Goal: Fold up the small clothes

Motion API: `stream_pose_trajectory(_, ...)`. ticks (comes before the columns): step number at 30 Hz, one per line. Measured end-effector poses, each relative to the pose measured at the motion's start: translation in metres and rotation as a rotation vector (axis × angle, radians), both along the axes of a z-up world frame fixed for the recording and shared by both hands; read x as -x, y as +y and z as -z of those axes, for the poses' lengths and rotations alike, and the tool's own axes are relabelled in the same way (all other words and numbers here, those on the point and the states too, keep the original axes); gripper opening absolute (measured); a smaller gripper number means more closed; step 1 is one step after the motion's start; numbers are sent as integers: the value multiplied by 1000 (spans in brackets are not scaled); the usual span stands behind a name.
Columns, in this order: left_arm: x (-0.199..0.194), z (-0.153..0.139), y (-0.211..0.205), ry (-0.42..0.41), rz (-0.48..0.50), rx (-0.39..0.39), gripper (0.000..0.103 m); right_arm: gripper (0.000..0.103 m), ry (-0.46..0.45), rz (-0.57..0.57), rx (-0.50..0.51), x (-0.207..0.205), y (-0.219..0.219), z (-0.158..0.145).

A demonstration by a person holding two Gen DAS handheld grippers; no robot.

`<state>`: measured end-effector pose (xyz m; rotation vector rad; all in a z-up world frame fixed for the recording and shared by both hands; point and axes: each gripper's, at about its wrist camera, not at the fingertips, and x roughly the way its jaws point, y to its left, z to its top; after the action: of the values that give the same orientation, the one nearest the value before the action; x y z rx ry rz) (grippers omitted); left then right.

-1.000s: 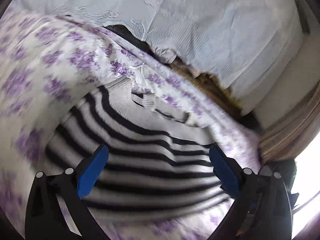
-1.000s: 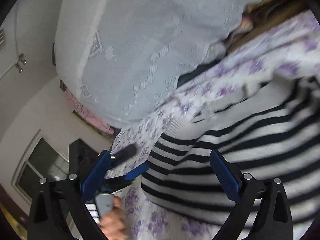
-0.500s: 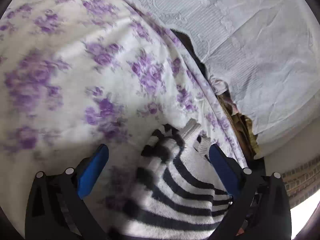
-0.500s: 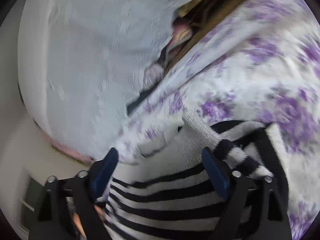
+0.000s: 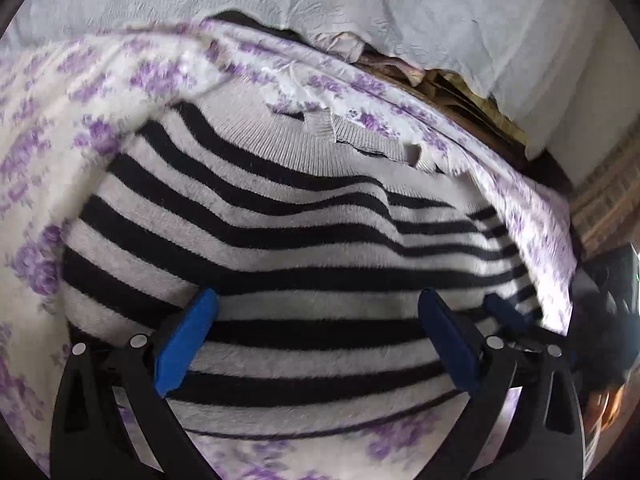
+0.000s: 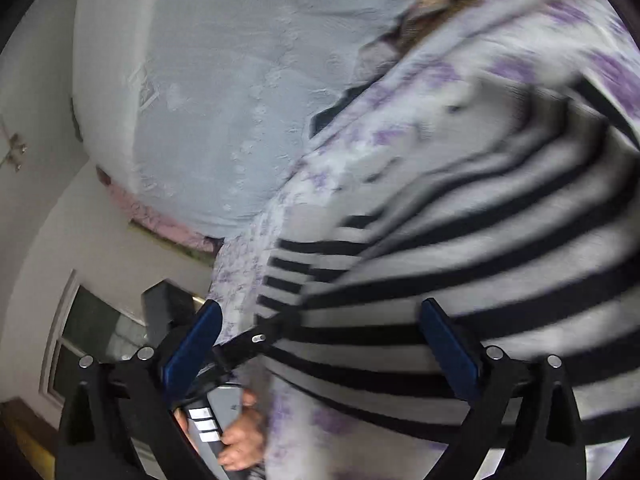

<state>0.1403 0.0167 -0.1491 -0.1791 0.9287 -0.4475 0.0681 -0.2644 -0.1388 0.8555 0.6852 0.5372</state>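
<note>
A small black-and-white striped sweater (image 5: 304,240) lies spread on a white sheet with purple flowers (image 5: 52,128), its grey neckline toward the far side. My left gripper (image 5: 316,340) is open just above the sweater's lower part, holding nothing. In the right wrist view the sweater (image 6: 500,248) fills the right side, blurred. My right gripper (image 6: 320,344) is open over the sweater's left edge, empty. The other gripper's blue fingertip (image 5: 504,312) shows in the left wrist view at the sweater's right edge, and its handle and the hand on it (image 6: 236,436) show in the right wrist view.
A pale blue-grey embossed cover (image 5: 360,4) lies bunched behind the bed, also in the right wrist view (image 6: 240,80). Brown and pink fabric (image 5: 452,80) sits in the gap. A white wall and a dark window (image 6: 92,332) are at the left.
Both views swung off toward the sweater's sleeve and bare sheet half a second ago, then came back over the sweater's body. Both grippers stayed open.
</note>
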Motion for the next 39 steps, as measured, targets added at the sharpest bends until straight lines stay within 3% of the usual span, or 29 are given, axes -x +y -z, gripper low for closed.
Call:
stream_pose_trajectory(3,7,-4,17,-23,-73,-17,98,89,-7,80,-3,18,-30,-2)
stream_pose_trajectory(6,8,-1,50,7,-170,6,98,88,-13,138,8,28,-50,0)
stream_pose_trajectory(7,10,-1,58,11,-214,-12,98,88,-12,157,11,29,-55,1)
stream_pose_trajectory(8,14,-1,64,12,-256,-47,98,94,15,222,52,33,-60,-1)
stream_pose_trajectory(10,18,2,75,10,-394,-178,98,97,22,321,97,42,-73,-2)
stream_pose_trajectory(12,19,1,83,24,-388,-141,98,98,25,329,66,49,-77,-7)
stream_pose_trajectory(15,24,-12,79,-20,-359,-89,98,99,-66,247,58,52,-58,-27)
stream_pose_trajectory(21,30,-36,45,-178,-335,-213,98,99,-172,124,290,35,16,-59)
stream_pose_trajectory(25,20,-40,28,-225,-331,-296,98,100,-153,106,369,17,34,-58)
stream_pose_trajectory(30,-4,-31,22,-227,-331,-359,98,99,-112,106,376,-11,37,-41)
stream_pose_trajectory(33,-19,-16,23,-188,-344,-387,98,99,-19,127,399,-26,28,-16)
stream_pose_trajectory(35,-26,-5,24,-148,-363,-429,98,99,-19,138,410,-27,21,-8)
stream_pose_trajectory(39,-28,1,33,-110,-381,-387,99,99,-23,168,436,-20,22,-13)
